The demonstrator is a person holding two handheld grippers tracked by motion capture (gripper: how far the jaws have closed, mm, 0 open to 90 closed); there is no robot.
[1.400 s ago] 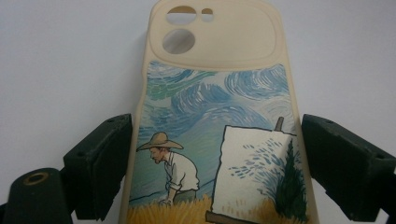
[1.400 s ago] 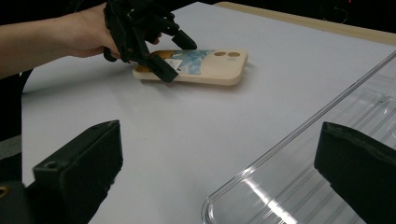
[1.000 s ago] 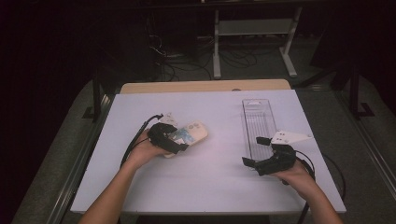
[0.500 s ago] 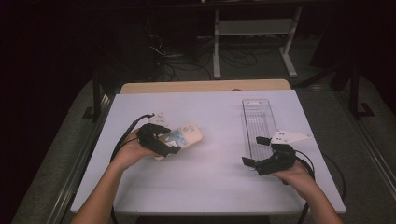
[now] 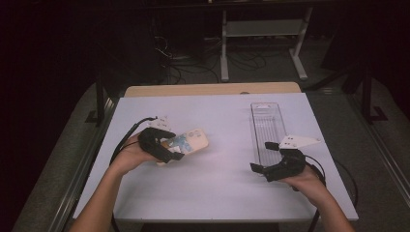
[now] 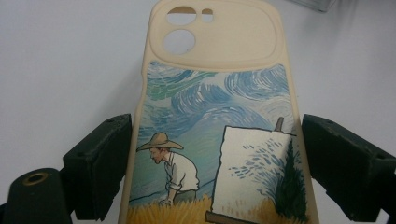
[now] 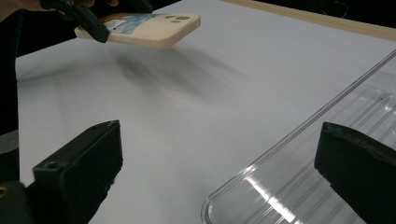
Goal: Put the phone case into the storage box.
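Left gripper [image 5: 167, 150]: I have its jaws clamped on the two long edges of the phone case [image 5: 186, 142], near the lower end. In the left gripper view the black jaws sit tight against the cream rim on either side.

Phone case: I see it off the table [image 5: 217, 198], lifted clear of the surface on the left half. The right gripper view shows a soft shadow under it on the white top, with a gap between case and table. It lies nearly level, printed side up, the camera cut-outs at the far end from the jaws.

Case print: a figure in a straw hat, an easel, blue swirling sky and a yellow field; the rim and camera block are plain cream.

Right gripper [image 5: 275, 162]: I hold it at the near right of the table, jaws apart, nothing between them. In its own view the near corner of the clear tray [image 5: 267, 123] lies between and beyond the jaws, not touched.

Clear tray: long, narrow, transparent, flat on the right half of the table, running away from me; well apart from the case.

Hands: left hand [image 5: 128, 157] wraps the left gripper, right hand [image 5: 304, 181] the right one.
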